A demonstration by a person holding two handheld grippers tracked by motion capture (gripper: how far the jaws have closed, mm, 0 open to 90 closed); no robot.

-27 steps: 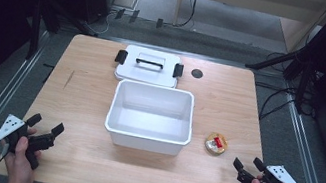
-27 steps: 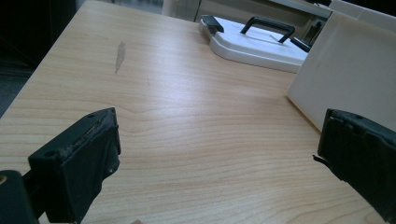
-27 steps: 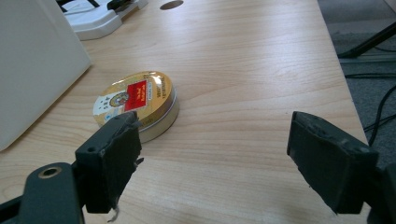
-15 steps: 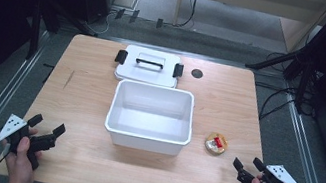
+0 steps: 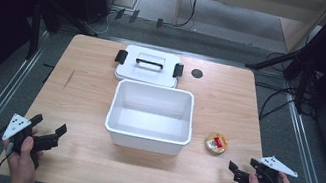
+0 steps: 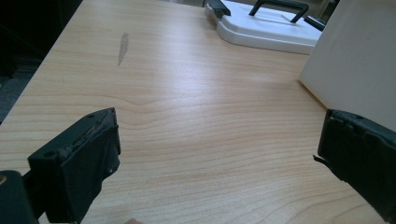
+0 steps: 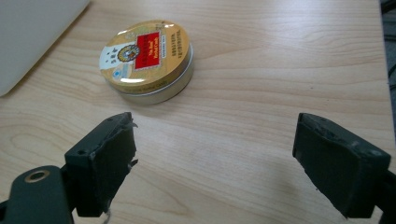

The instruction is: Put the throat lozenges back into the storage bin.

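- Jaws of the right gripper are standing wide apart with nothing between them, hovering low over the desk near its front right corner.
- Jaws of the left gripper are likewise spread and gripping nothing, near the front left corner.
- Bare wood is lying between each gripper and the nearest thing, giving open room in front of both.
- A round tin, flat, with a gold printed lid and a plain metal side wall, is lying just ahead of the right gripper, slightly toward its left jaw and not touching it.
- In the high view the tin is sitting just right of the white tub, near but apart from it.
- The tub is rectangular, smooth plastic, open-topped, and occupying the desk's centre between the two grippers.
- A white lid with a black handle and black side clips is lying flat behind the tub.
- The desk surface is light wood grain with a dark scuff mark toward its left edge.
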